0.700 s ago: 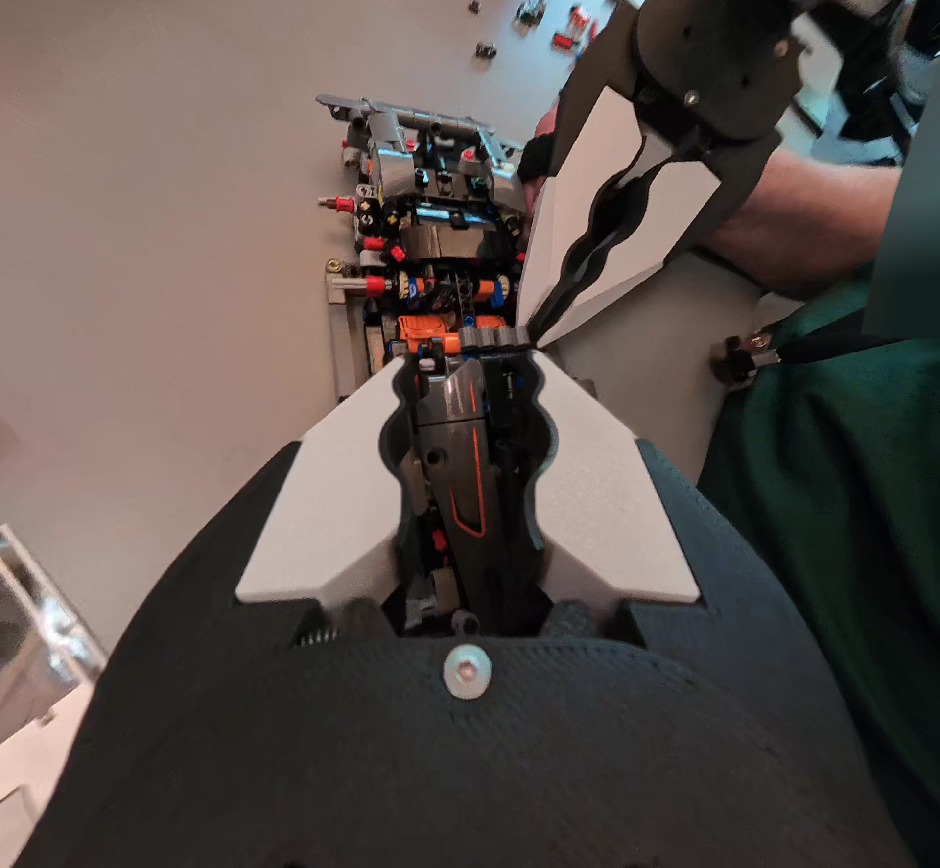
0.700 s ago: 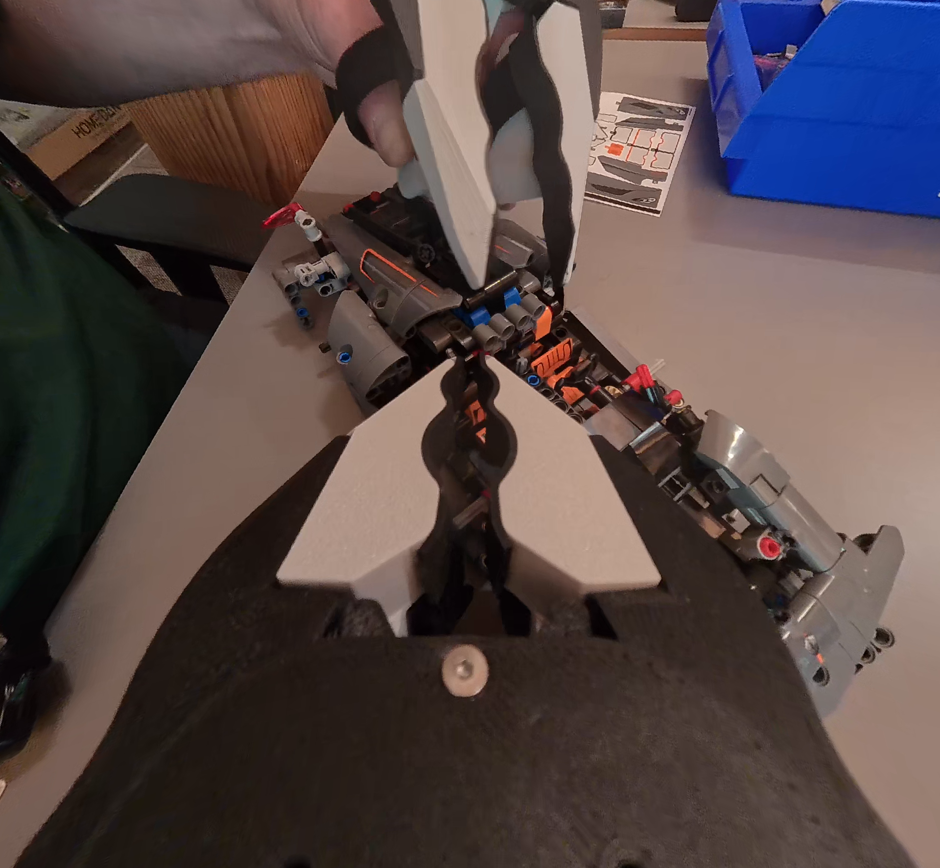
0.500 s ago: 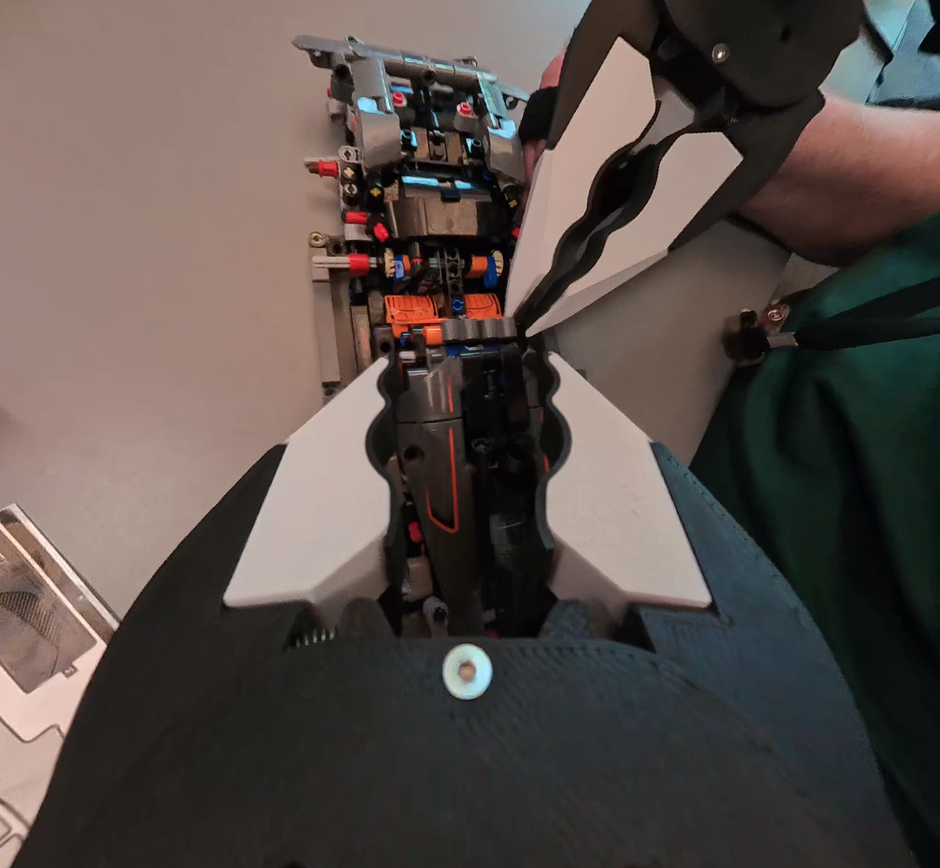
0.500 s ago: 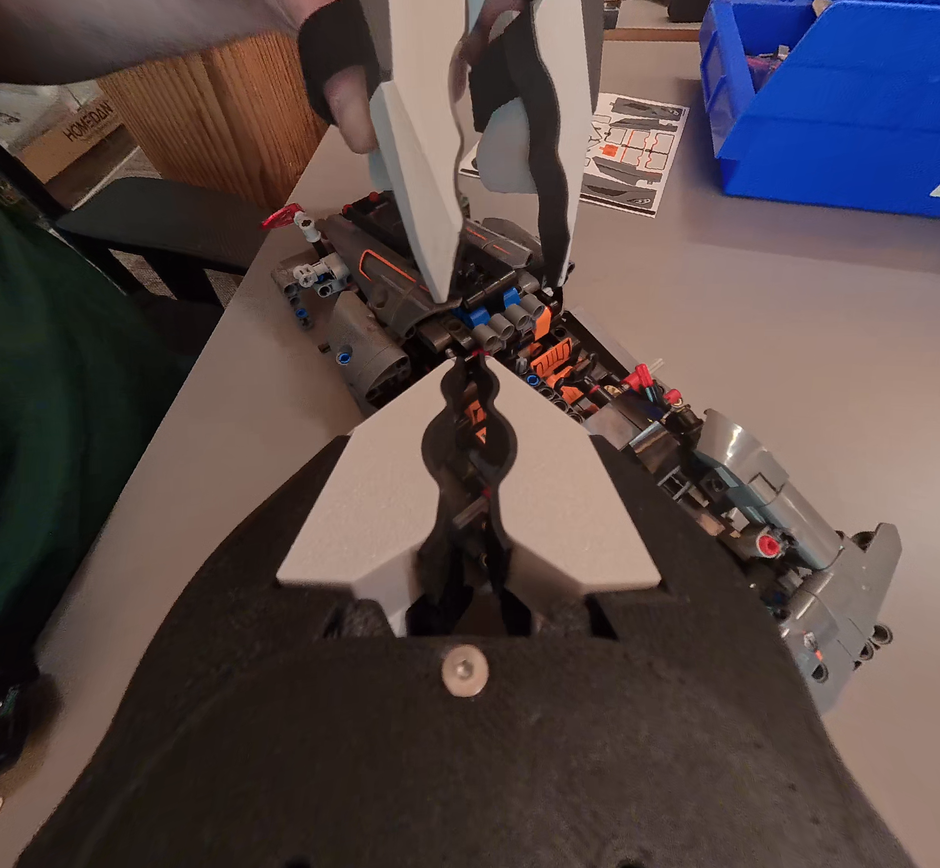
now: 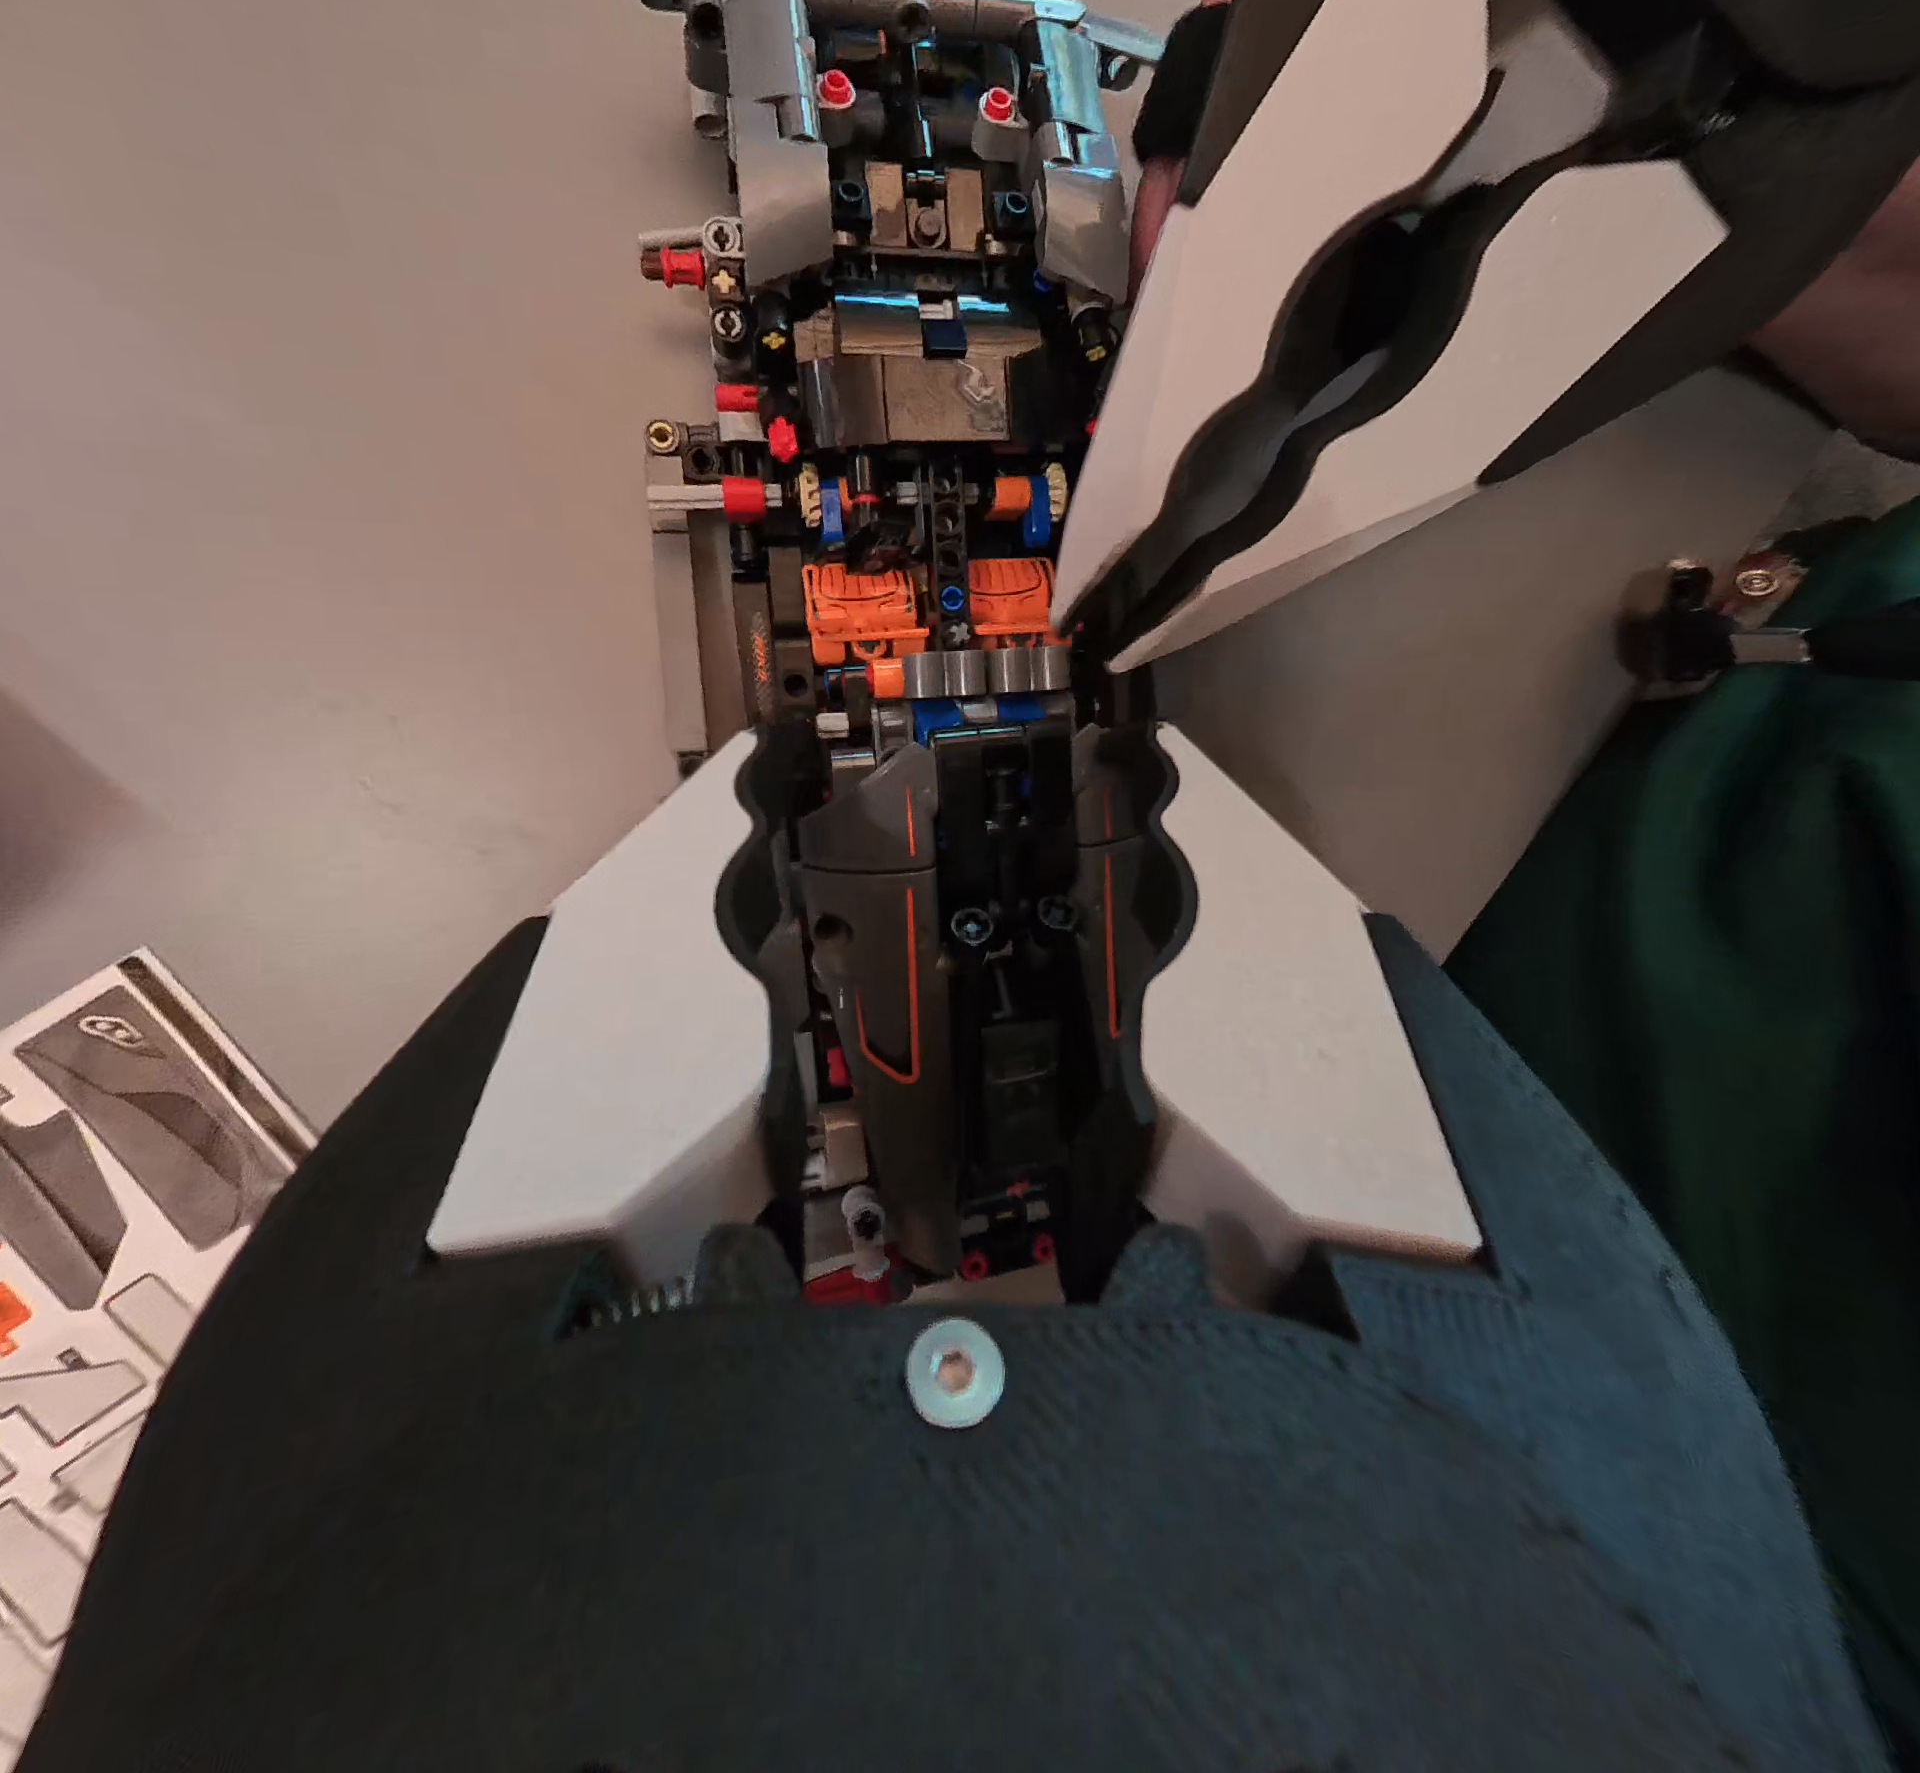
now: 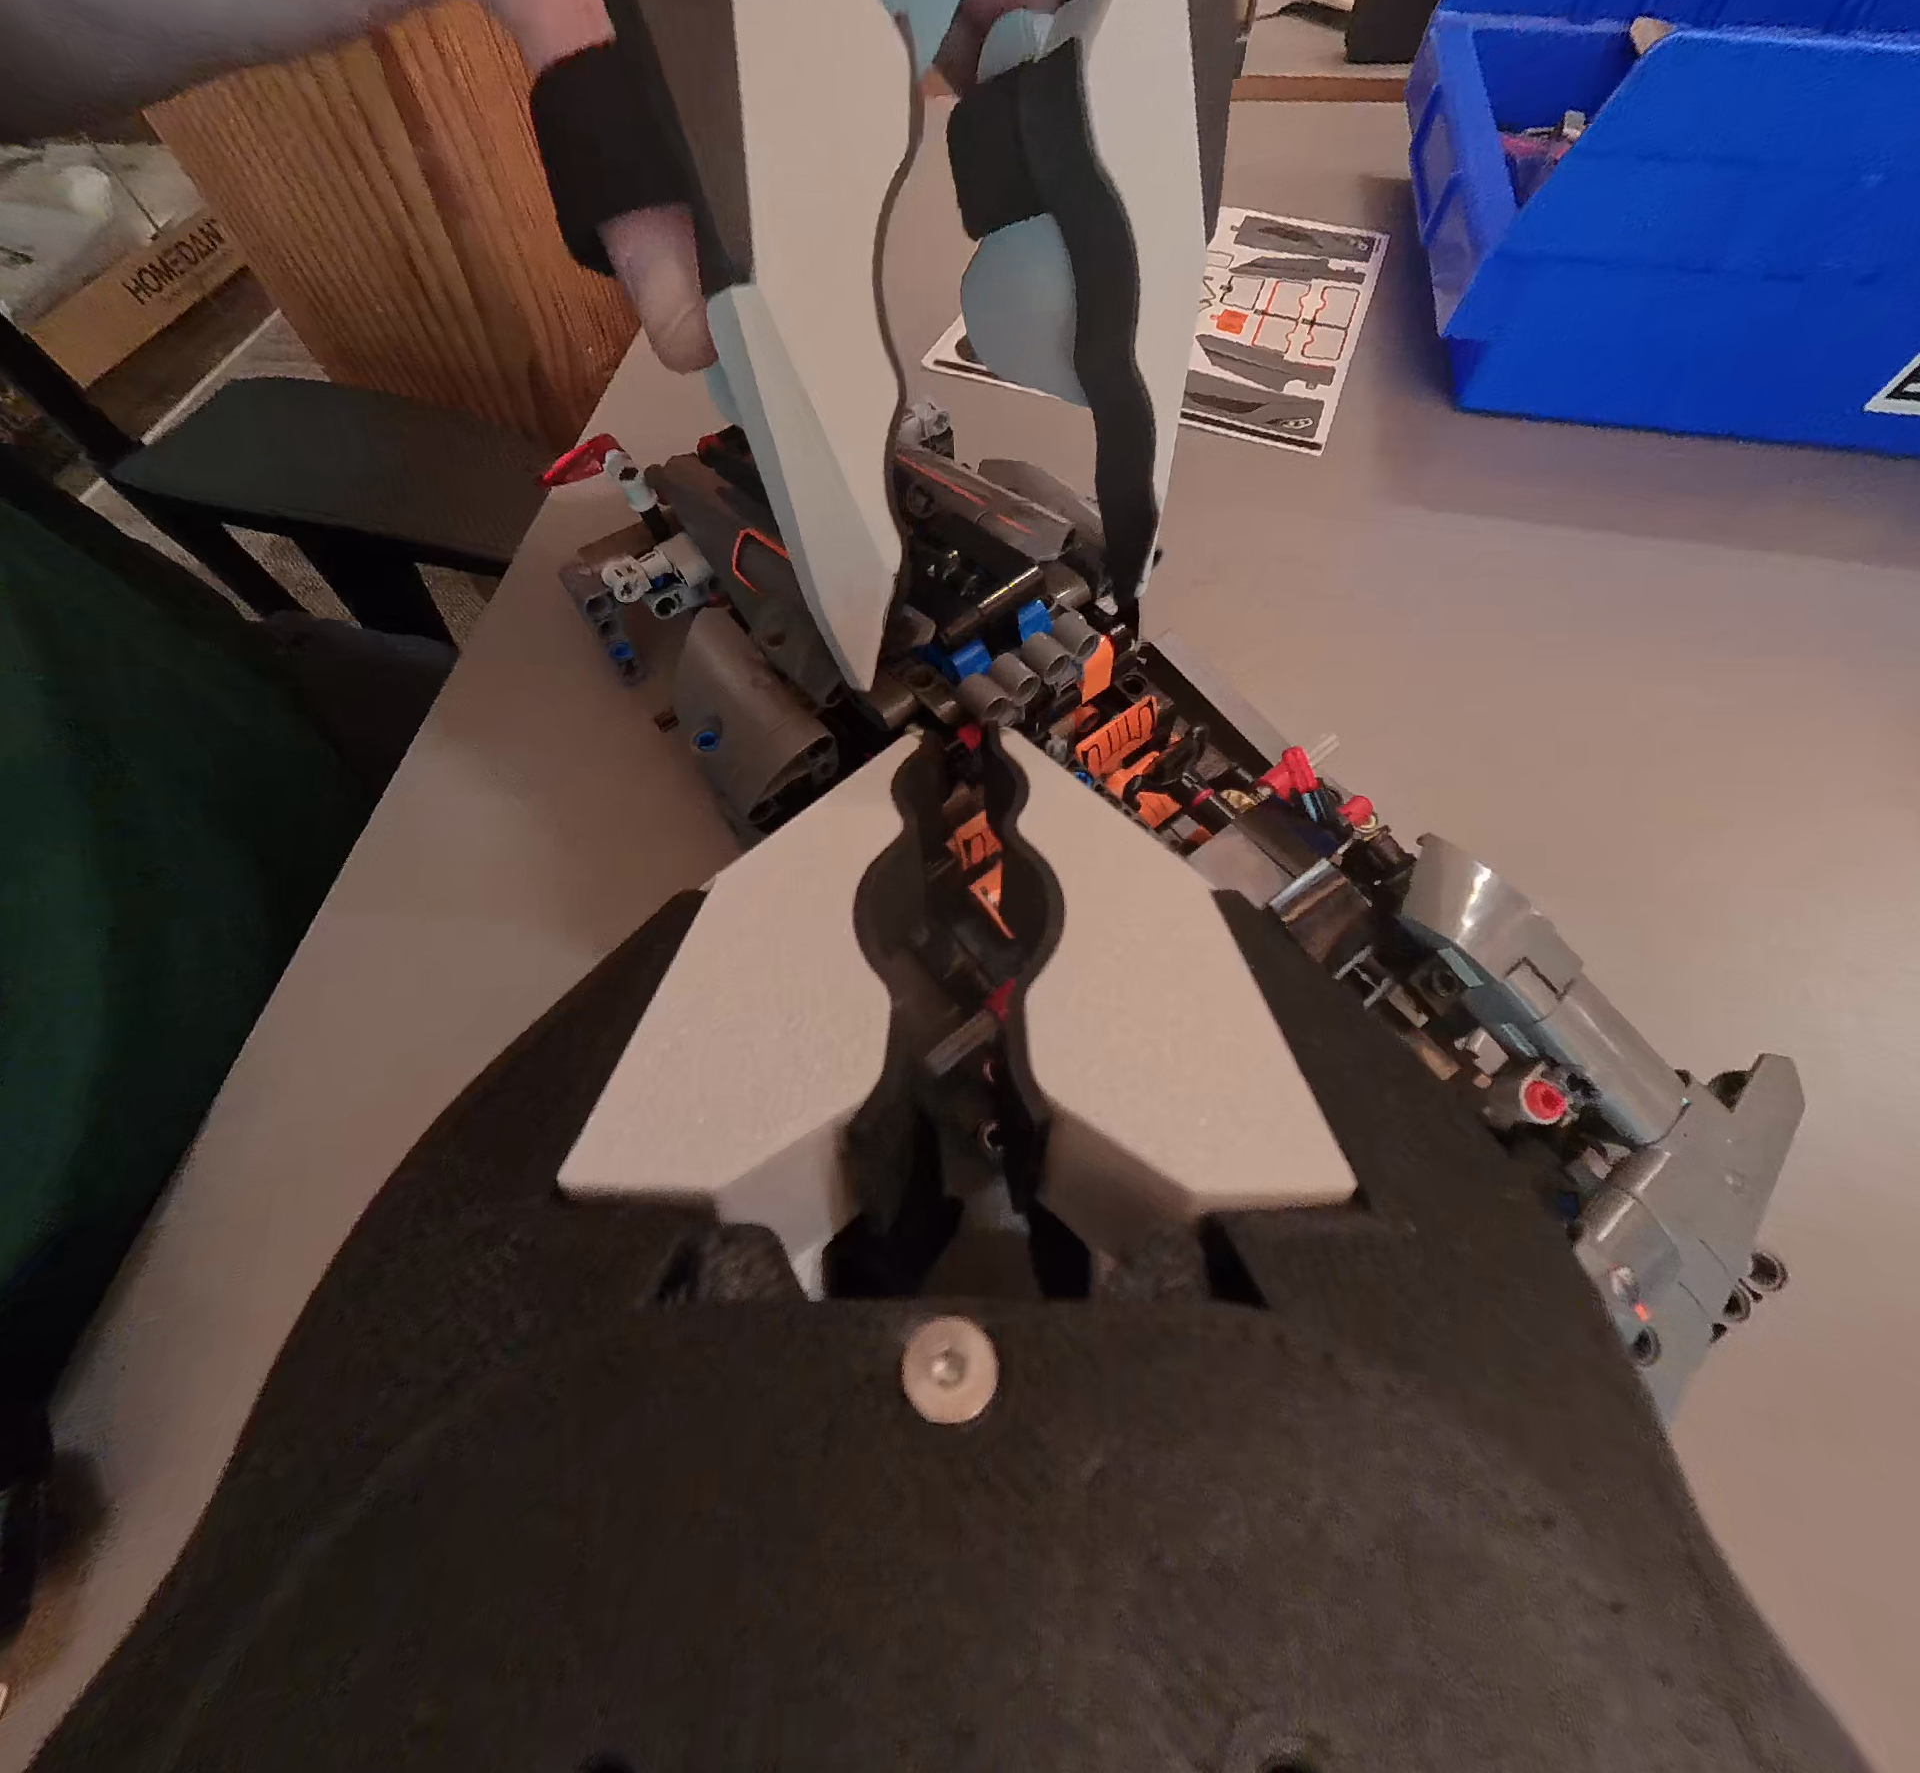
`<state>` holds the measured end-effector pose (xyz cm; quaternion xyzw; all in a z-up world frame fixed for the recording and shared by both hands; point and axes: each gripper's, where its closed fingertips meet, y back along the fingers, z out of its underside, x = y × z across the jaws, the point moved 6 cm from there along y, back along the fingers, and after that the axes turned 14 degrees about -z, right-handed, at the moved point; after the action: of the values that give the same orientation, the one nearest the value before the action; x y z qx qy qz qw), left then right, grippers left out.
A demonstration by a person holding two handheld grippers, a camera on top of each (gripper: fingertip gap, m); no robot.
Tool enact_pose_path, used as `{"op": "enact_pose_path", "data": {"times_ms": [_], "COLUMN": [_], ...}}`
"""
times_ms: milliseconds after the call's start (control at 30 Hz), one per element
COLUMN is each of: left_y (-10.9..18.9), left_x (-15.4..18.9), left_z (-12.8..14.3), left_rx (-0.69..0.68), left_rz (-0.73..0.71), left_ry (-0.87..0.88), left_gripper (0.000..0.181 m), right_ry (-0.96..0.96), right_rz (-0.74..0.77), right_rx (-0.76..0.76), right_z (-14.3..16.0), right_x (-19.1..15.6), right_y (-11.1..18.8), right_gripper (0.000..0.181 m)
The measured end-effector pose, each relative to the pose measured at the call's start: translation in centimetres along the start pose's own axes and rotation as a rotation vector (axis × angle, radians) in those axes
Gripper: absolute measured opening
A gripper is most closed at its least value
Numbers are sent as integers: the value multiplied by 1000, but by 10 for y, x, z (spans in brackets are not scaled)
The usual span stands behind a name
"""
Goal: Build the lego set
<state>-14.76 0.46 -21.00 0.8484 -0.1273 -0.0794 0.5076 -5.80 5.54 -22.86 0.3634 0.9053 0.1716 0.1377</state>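
The lego car (image 5: 914, 373) lies lengthwise on the grey table (image 5: 312, 373). It is dark, with grey panels at the far end and orange seats in the middle. My left gripper (image 5: 961, 741) straddles its near end, over dark panels with orange lines, and its jaws stand apart on either side. My right gripper (image 6: 961, 736) comes in from the side. It is shut, with a small red-tipped lego piece (image 6: 969, 738) at its tips, pressed against the car's flank next to a row of grey connectors (image 5: 982, 674). It also shows in the left wrist view (image 5: 1091, 648).
A sticker sheet (image 6: 1278, 331) lies on the table behind the car. A blue bin (image 6: 1683, 196) stands at the back right. A wooden cabinet (image 6: 395, 196) and a black seat (image 6: 312, 476) are beyond the table's edge. Green clothing (image 5: 1714, 996) is close on the right. My left and right fingertips are right by each other.
My left gripper's jaws have spread wider and it has lined up along the car. The right gripper stays shut at the same spot on the car's side.
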Motion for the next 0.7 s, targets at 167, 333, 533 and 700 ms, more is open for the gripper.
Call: {"op": "enact_pose_path", "data": {"times_ms": [167,333,533,700], "left_y": [2,4,-7,-8], "left_x": [4,15,21,19], "left_z": [-2,-4,-3,-3], "left_rx": [-3,-32,-111,-125], "left_rz": [-47,-34,-99,-145], "left_ry": [-31,-61,-71,-84], "left_gripper": [65,87,76,66], "right_ry": [-36,-29,-22,-20], "right_rz": [-1,-7,-1,3], "right_rx": [32,10,13,17], "right_z": [0,2,0,-2], "right_x": [4,3,2,2], "right_y": [9,5,6,7], "right_gripper": [11,10,8,6]}}
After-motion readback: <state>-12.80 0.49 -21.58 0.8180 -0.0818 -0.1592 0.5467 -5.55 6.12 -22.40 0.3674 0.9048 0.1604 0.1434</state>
